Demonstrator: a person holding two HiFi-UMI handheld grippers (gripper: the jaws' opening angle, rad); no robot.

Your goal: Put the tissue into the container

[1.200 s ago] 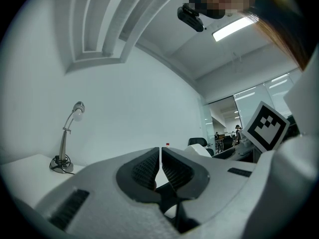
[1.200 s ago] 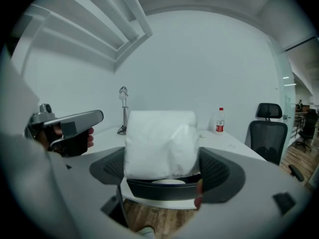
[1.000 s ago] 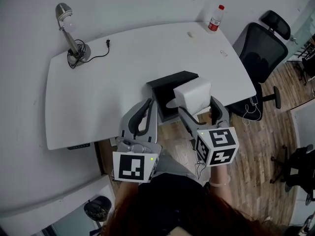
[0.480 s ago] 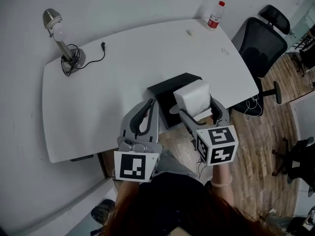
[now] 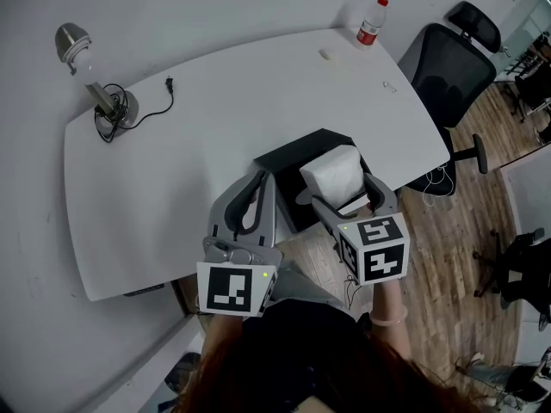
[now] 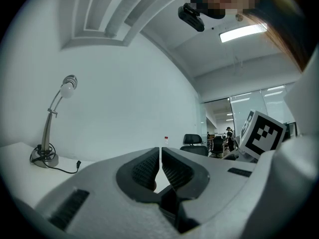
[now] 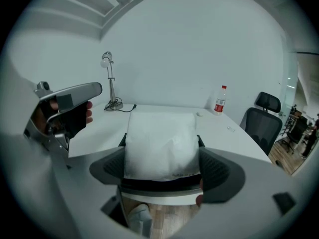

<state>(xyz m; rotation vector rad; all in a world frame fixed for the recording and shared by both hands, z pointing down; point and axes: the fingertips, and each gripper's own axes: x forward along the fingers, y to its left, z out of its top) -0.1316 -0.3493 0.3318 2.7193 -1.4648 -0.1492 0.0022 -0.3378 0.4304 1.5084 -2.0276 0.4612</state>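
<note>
A white tissue pack point(image 5: 331, 170) sits between the jaws of my right gripper point(image 5: 337, 185), which is shut on its two sides. It hangs over the right part of a black open container point(image 5: 282, 158) at the near edge of the white table point(image 5: 215, 119). In the right gripper view the tissue pack point(image 7: 159, 143) fills the gap of the right gripper point(image 7: 162, 171), with the container's dark rim point(image 7: 159, 184) just under it. I cannot tell whether the pack touches the box. My left gripper point(image 5: 261, 184) is left of the container, shut and empty; the left gripper's point(image 6: 160, 153) pads meet.
A desk lamp point(image 5: 82, 67) with a coiled cable stands at the table's far left. A plastic bottle point(image 5: 368, 22) with a red cap is at the far right corner. A black office chair point(image 5: 452, 63) stands to the right on the wooden floor.
The head view has shifted, so the table sits a little differently in the frame. Both grippers hold nearly the same pose, with the tissue pack still over the container.
</note>
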